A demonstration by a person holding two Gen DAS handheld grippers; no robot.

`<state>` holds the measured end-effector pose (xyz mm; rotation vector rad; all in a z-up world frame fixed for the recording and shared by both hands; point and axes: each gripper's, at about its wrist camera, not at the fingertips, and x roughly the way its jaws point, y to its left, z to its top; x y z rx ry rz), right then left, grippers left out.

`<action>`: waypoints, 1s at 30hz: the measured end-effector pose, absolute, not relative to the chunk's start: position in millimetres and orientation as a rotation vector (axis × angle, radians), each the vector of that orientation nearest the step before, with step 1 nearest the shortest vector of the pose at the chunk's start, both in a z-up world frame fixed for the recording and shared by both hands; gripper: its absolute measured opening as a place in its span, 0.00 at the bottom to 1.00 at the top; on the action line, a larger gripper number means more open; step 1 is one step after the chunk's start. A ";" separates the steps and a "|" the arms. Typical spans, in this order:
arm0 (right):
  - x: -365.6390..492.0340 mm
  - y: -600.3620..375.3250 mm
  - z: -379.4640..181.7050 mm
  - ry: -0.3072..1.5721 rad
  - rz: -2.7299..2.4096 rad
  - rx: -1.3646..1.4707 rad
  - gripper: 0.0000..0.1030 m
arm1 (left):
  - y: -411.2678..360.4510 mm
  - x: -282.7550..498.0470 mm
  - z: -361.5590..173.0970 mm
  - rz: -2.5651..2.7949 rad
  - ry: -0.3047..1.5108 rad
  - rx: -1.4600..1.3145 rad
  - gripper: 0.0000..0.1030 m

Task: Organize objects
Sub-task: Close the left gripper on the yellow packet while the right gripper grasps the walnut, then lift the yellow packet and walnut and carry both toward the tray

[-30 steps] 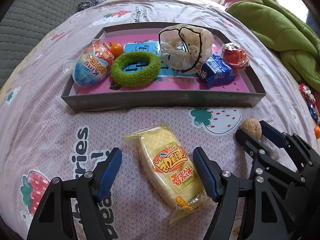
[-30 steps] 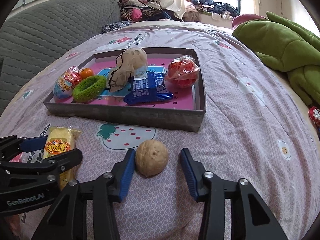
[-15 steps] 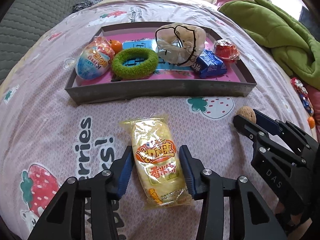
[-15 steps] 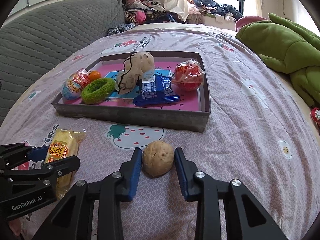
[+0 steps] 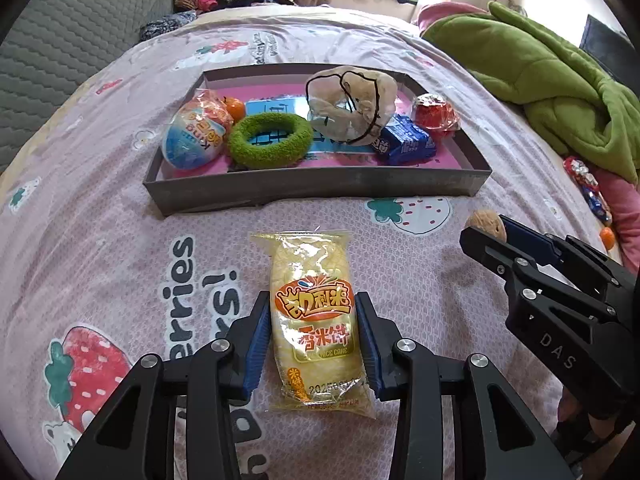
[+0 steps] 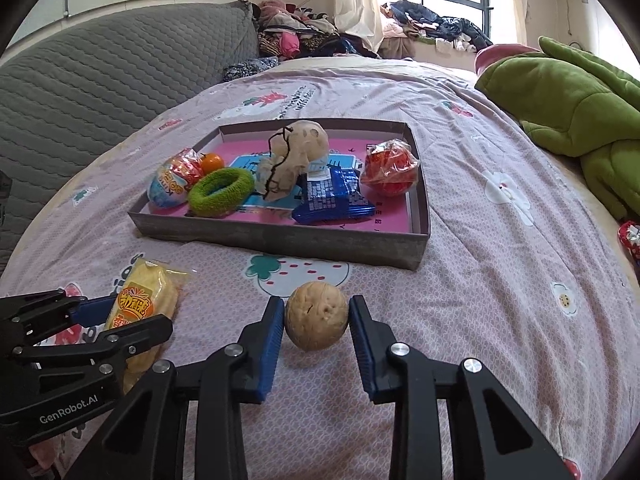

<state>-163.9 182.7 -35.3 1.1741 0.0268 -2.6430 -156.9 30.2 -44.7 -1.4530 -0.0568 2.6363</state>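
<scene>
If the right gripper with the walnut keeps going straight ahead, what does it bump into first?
Probably the near wall of the grey tray. The right gripper, shut on the walnut, points across a strawberry print on the bedsheet towards it. Depth is hard to judge; angled down, it might press into the sheet first.

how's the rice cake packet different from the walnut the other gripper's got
The rice cake packet is long, flat and yellow in clear wrapping; the walnut is round, brown and bare. The packet sits between the closing left gripper; the walnut is pinched by the right gripper. Both are outside the tray.
</scene>
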 end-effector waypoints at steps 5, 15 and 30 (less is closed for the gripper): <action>-158.6 181.9 -30.5 0.018 -2.643 1.161 0.33 | 24.3 -152.4 -39.4 2.637 -0.077 -1.414 0.40; -149.9 178.2 -9.1 0.008 -2.660 1.096 0.33 | 26.3 -141.3 -10.0 2.714 -0.006 -1.307 0.40; -142.8 172.6 40.5 0.041 -2.708 0.950 0.33 | 23.1 -141.2 33.4 2.803 0.020 -1.166 0.40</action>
